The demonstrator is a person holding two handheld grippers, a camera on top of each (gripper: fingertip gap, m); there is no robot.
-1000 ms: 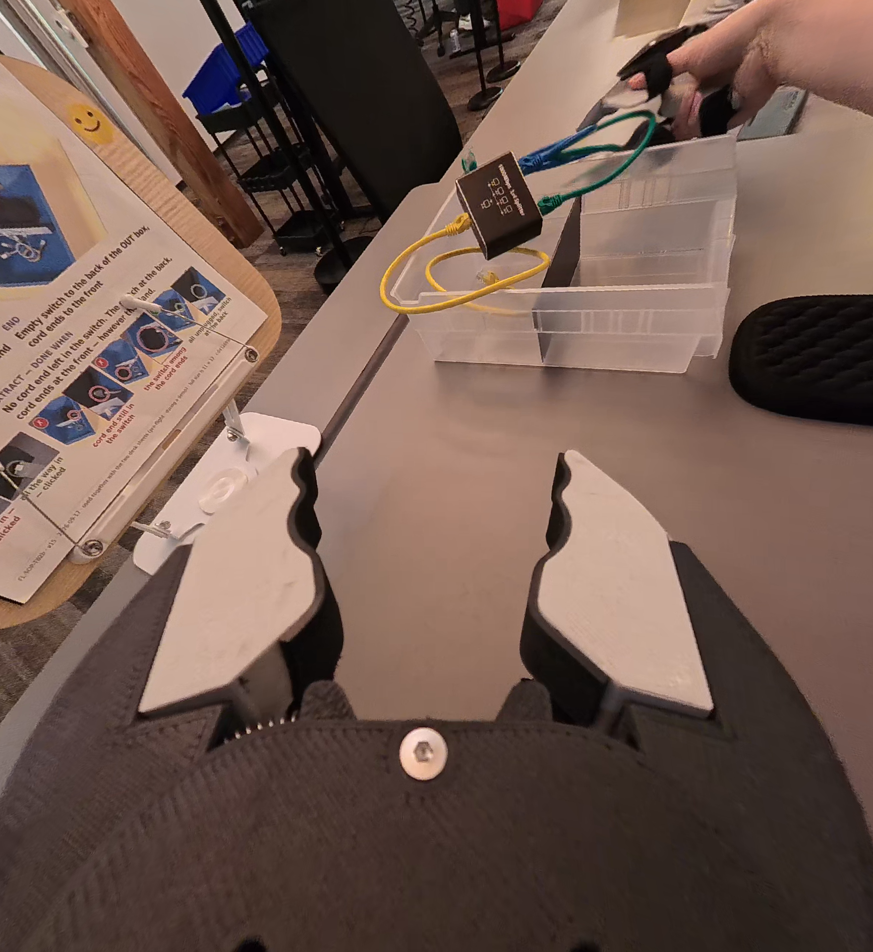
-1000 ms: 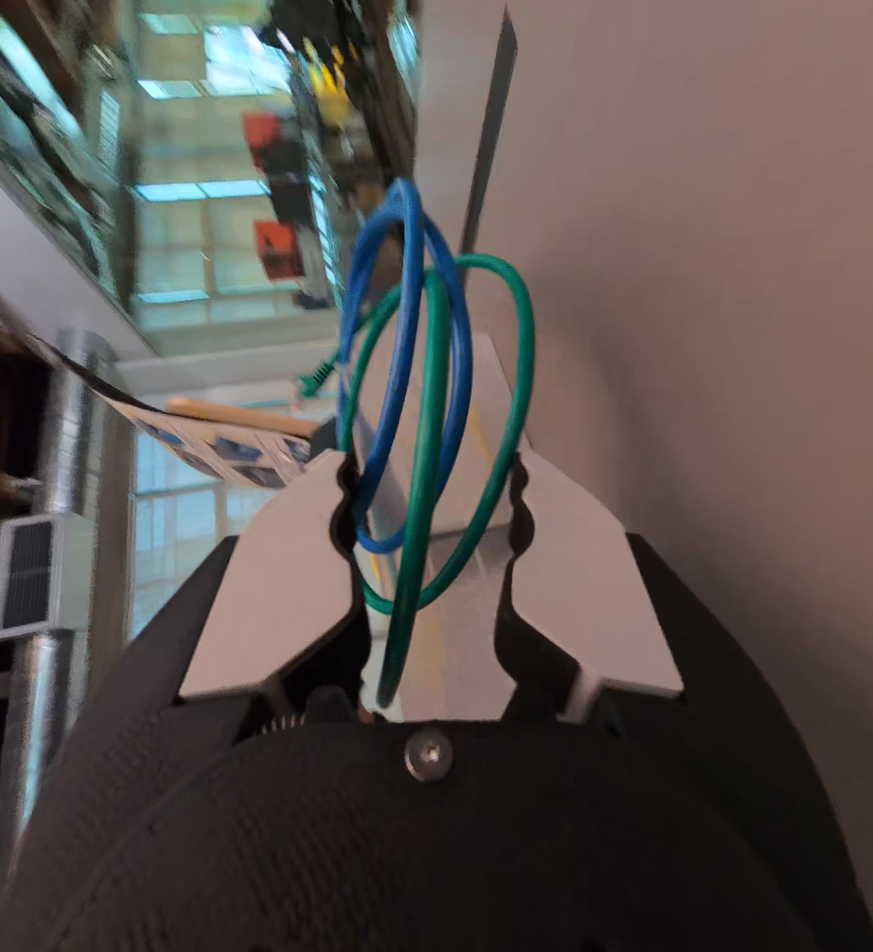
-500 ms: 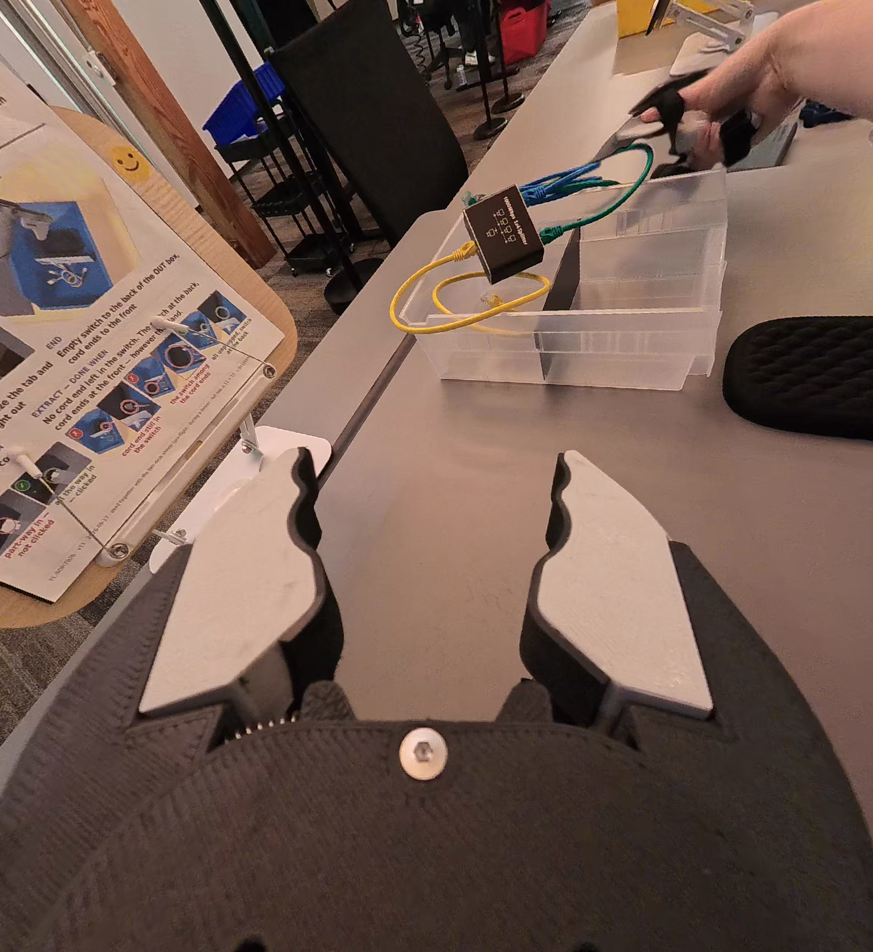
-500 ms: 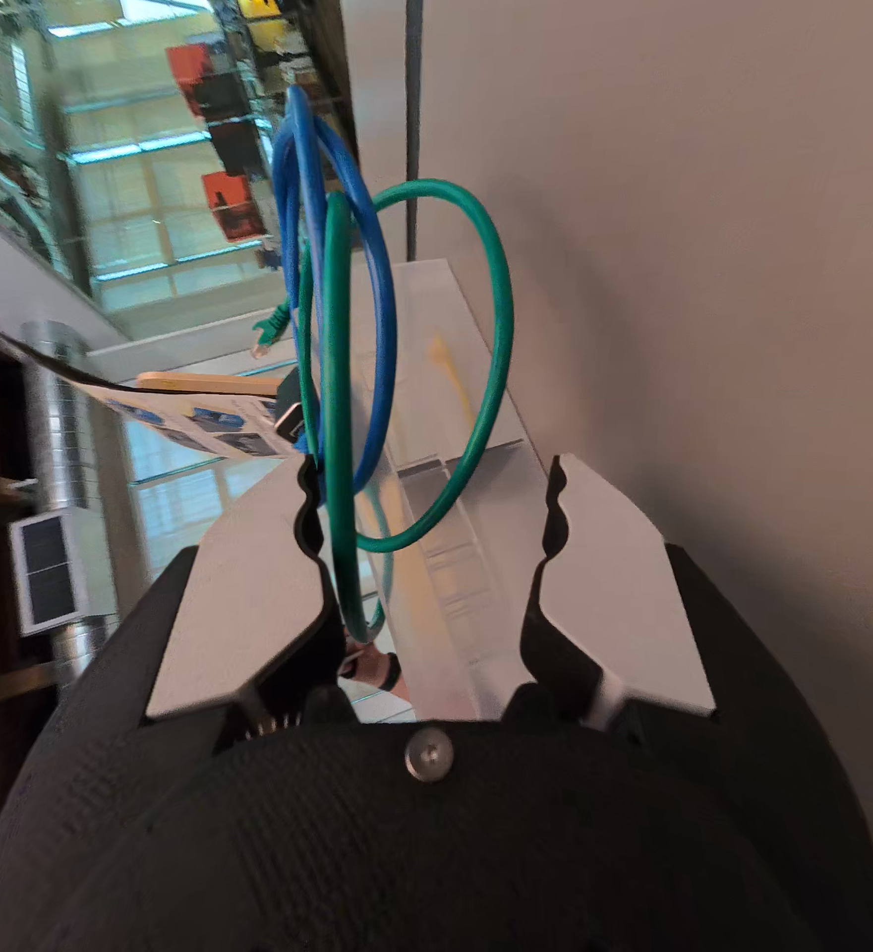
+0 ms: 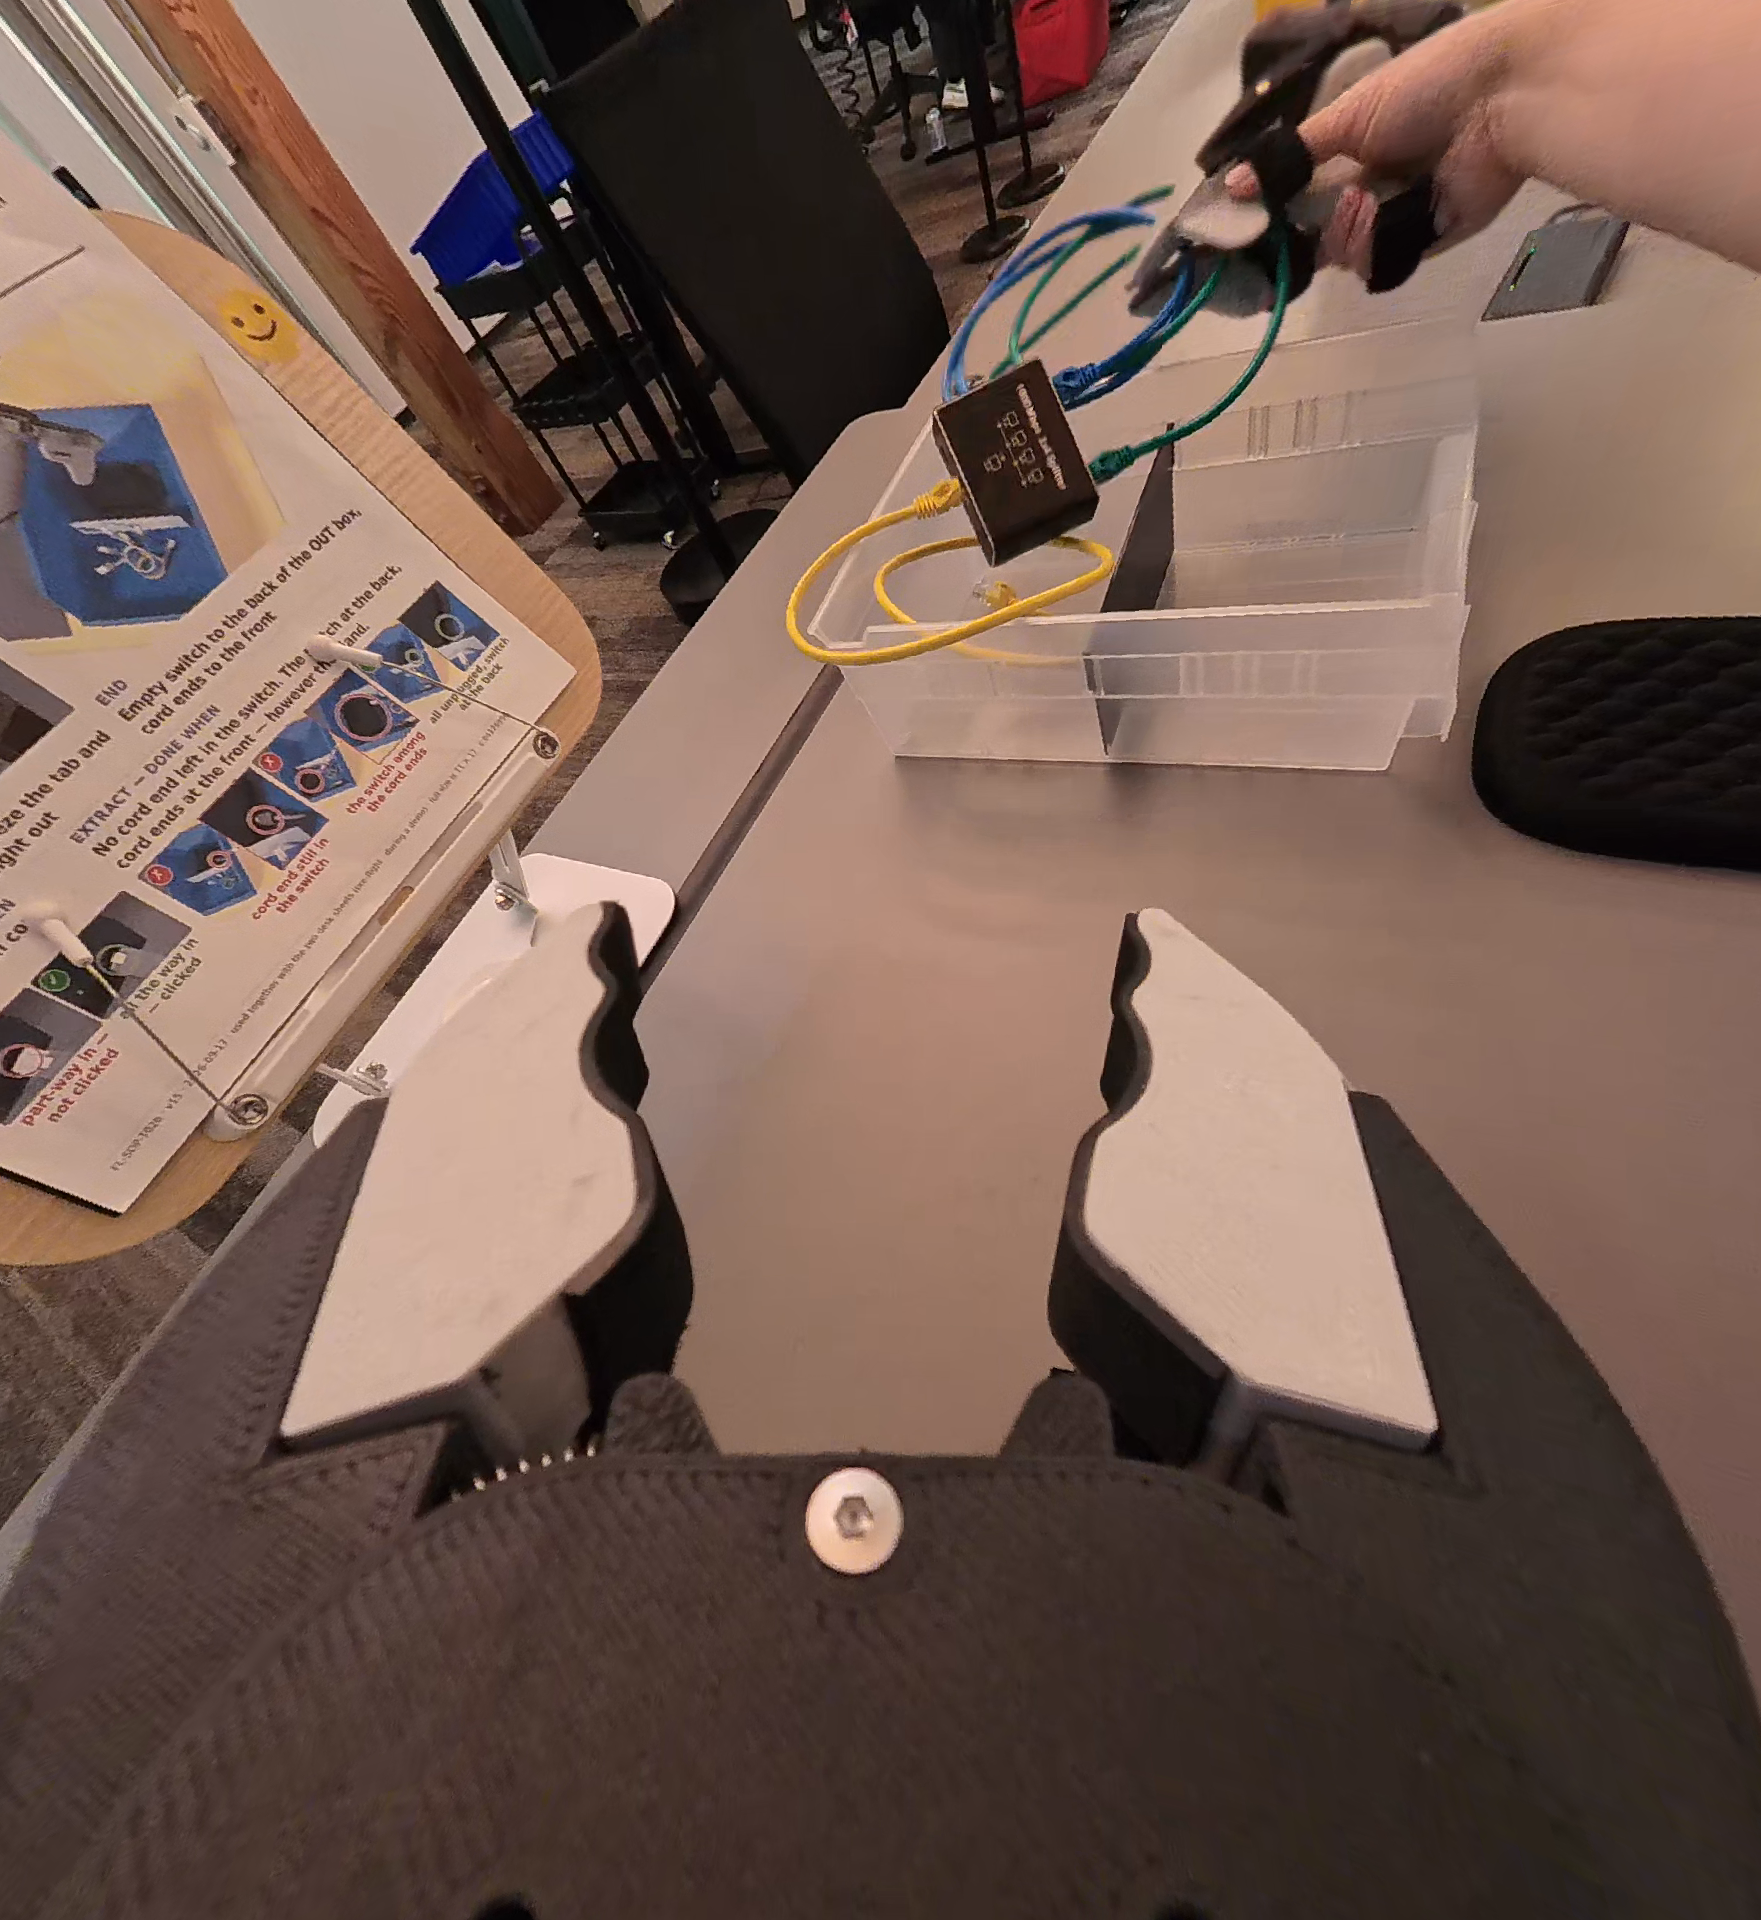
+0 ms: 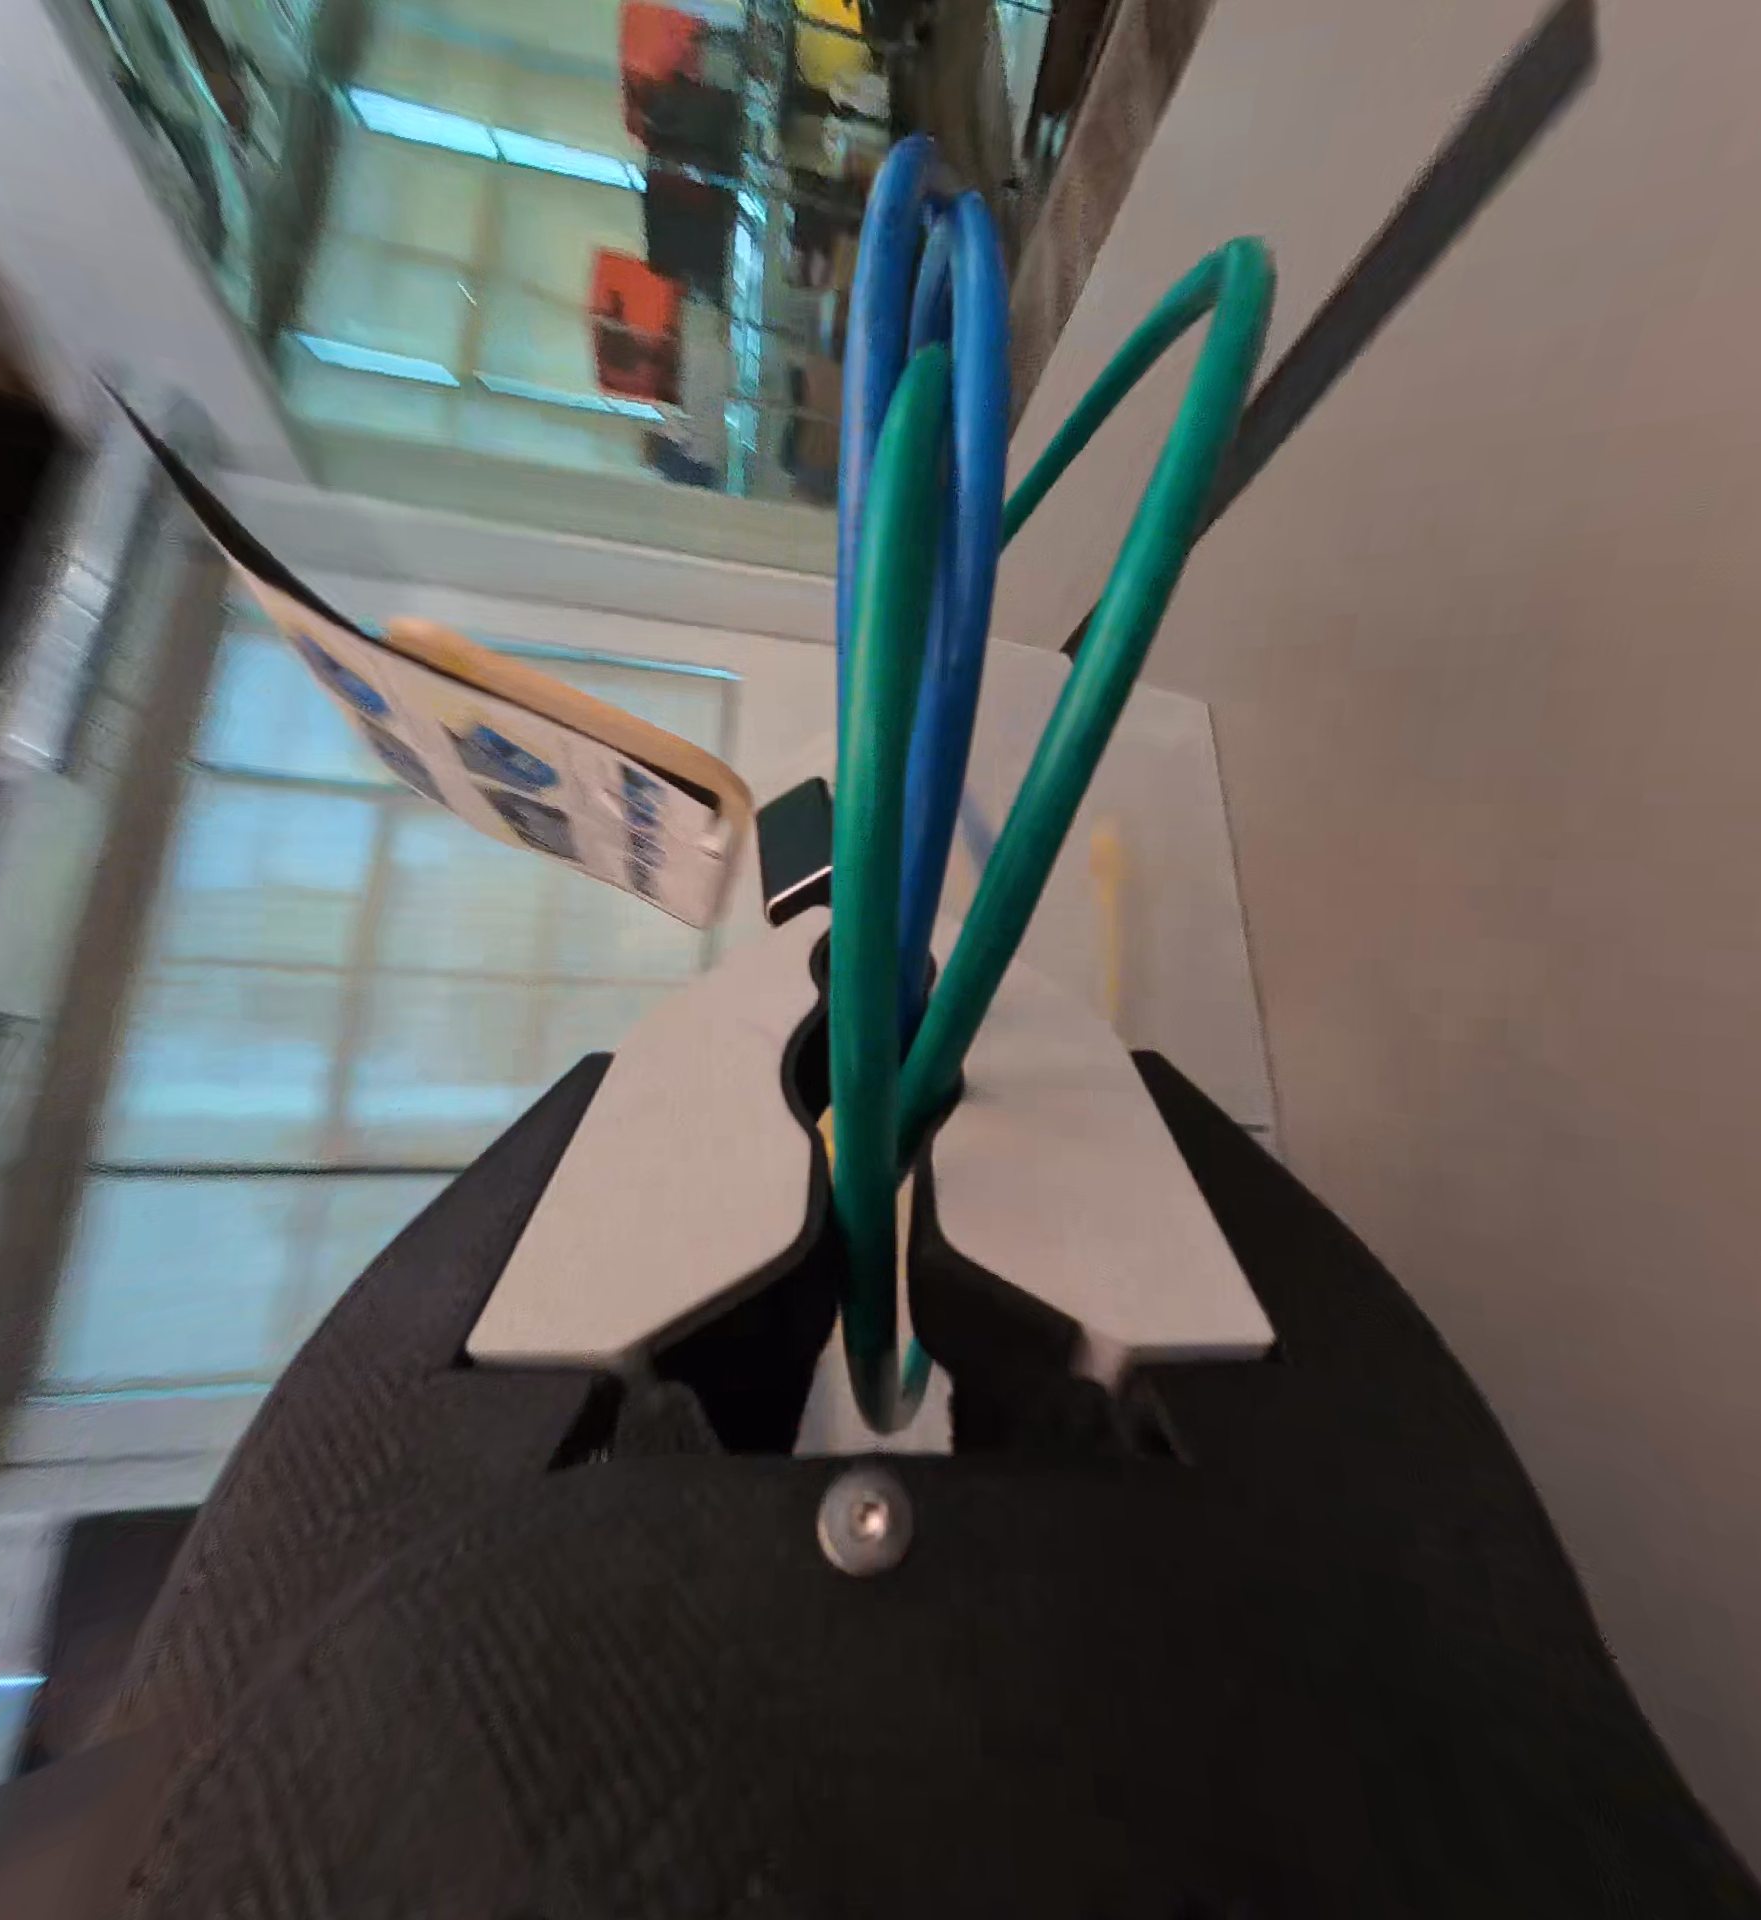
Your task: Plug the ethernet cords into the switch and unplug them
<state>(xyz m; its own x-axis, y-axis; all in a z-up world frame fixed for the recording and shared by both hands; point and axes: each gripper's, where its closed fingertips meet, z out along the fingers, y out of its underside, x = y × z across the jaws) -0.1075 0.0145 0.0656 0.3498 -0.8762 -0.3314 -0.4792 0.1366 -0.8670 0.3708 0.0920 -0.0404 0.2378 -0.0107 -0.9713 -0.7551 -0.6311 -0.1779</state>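
My left gripper (image 5: 871,997) is open and empty, low over the grey table (image 5: 959,935). The small black switch (image 5: 1016,473) hangs above the clear bin (image 5: 1146,686), with the blue cord (image 5: 1052,249), green cord (image 5: 1240,390) and yellow cord (image 5: 834,561) plugged in. My right gripper (image 5: 1214,244) holds it up by the cord loops. In the right wrist view my right gripper (image 6: 881,997) is shut on the green cord (image 6: 1094,717) and blue cord (image 6: 969,520); a corner of the switch (image 6: 798,852) shows past them.
A black divider (image 5: 1136,561) splits the bin. A black padded mat (image 5: 1676,738) lies right of it. An instruction sheet on a wooden board (image 5: 180,707) stands at the left table edge on a white stand (image 5: 543,914). A grey device (image 5: 1556,260) lies far back. One gripper's finger ends stand about 50 cm off the other's.
My right gripper has closed on the blue and green cord loops and lifted them; the switch now hangs higher above the bin. The left gripper stays open and has barely moved.
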